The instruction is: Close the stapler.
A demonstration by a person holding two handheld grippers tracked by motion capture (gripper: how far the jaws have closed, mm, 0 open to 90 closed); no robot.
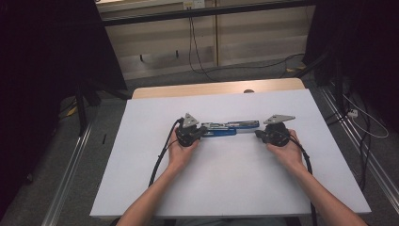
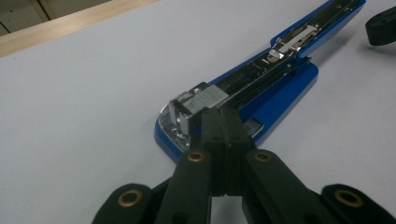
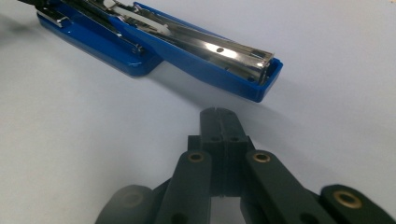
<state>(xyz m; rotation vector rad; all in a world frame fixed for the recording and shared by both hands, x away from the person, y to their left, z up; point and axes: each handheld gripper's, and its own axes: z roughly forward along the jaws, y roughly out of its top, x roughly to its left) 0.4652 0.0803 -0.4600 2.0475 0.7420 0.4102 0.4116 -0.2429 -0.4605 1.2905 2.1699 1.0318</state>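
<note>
Jaws of both grippers are pressed together, nothing pinched. Stapler (image 1: 229,128) is lying opened flat mid-table; left gripper (image 2: 219,119) touches its base end, right gripper (image 3: 219,116) waits near. Reloading and closing seem left.

The blue stapler (image 3: 154,44) runs off the right gripper view's edge at eleven o'clock. In the left gripper view, its far tip is cut off at one o'clock.

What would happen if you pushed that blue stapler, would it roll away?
Probably not: the blue stapler lies swung open flat on the white table, so it should slide. Its shiny metal track looks stiff and slippery. Lifted by one end, the hinged halves might flop.
</note>
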